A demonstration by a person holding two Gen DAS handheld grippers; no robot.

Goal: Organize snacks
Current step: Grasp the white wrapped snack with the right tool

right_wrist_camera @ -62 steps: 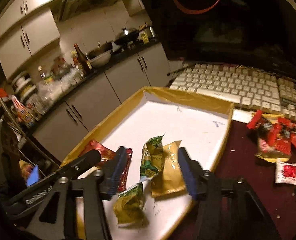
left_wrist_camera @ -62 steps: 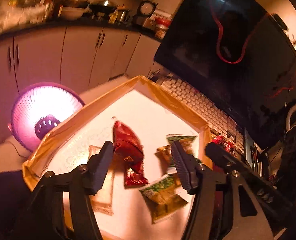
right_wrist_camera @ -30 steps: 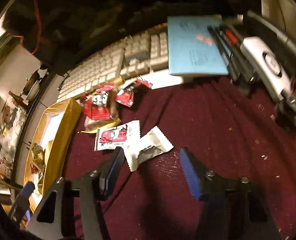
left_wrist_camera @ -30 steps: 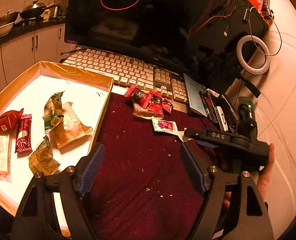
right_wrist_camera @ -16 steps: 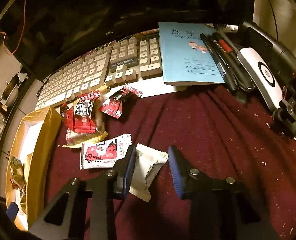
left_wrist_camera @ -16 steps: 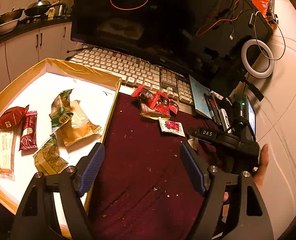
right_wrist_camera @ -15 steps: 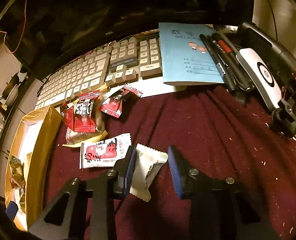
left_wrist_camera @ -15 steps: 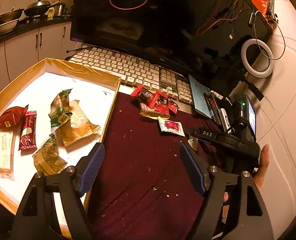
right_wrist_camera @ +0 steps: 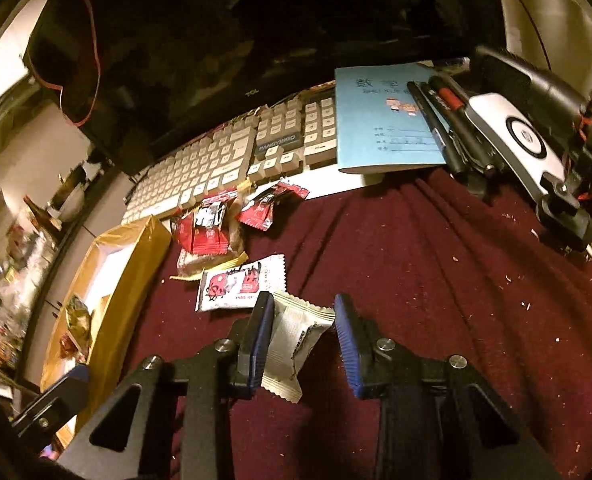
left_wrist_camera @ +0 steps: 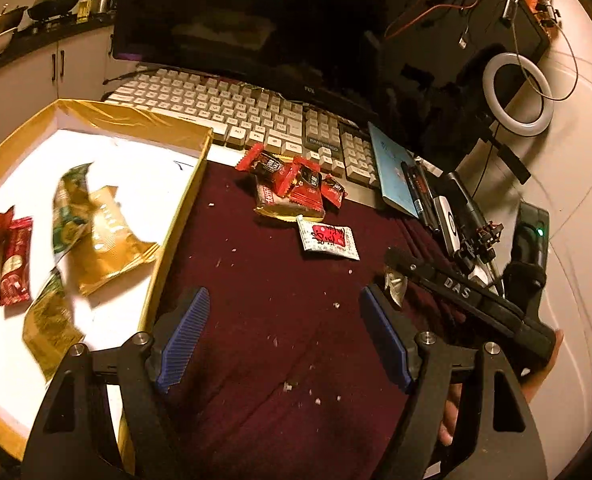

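Observation:
A gold-rimmed box (left_wrist_camera: pixel 184 208) with a white floor holds several green, gold and red snack packs (left_wrist_camera: pixel 96 232); it also shows at the left of the right wrist view (right_wrist_camera: pixel 136 256). Loose snacks lie on the maroon cloth: a pile of red packs (left_wrist_camera: pixel 292 188) (right_wrist_camera: pixel 208 232) and a white-and-red packet (left_wrist_camera: pixel 328 238) (right_wrist_camera: pixel 240 284). My right gripper (right_wrist_camera: pixel 302 320) is partly closed around a plain white packet (right_wrist_camera: pixel 296 340) on the cloth; the jaws do not visibly press it. My left gripper (left_wrist_camera: pixel 284 336) is open and empty above the cloth.
A keyboard (left_wrist_camera: pixel 232 120) (right_wrist_camera: pixel 224 164) lies before a dark monitor (left_wrist_camera: pixel 256 20). A blue notebook (right_wrist_camera: pixel 384 120), pens (right_wrist_camera: pixel 444 128) and a white device (right_wrist_camera: pixel 512 140) lie at the right. A ring light (left_wrist_camera: pixel 518 94) stands by the wall. Crumbs dot the cloth.
Both grippers swung from the box to the cloth. The right gripper came down over the white packet and its jaws narrowed around it. The left gripper stayed open and nearly still lately.

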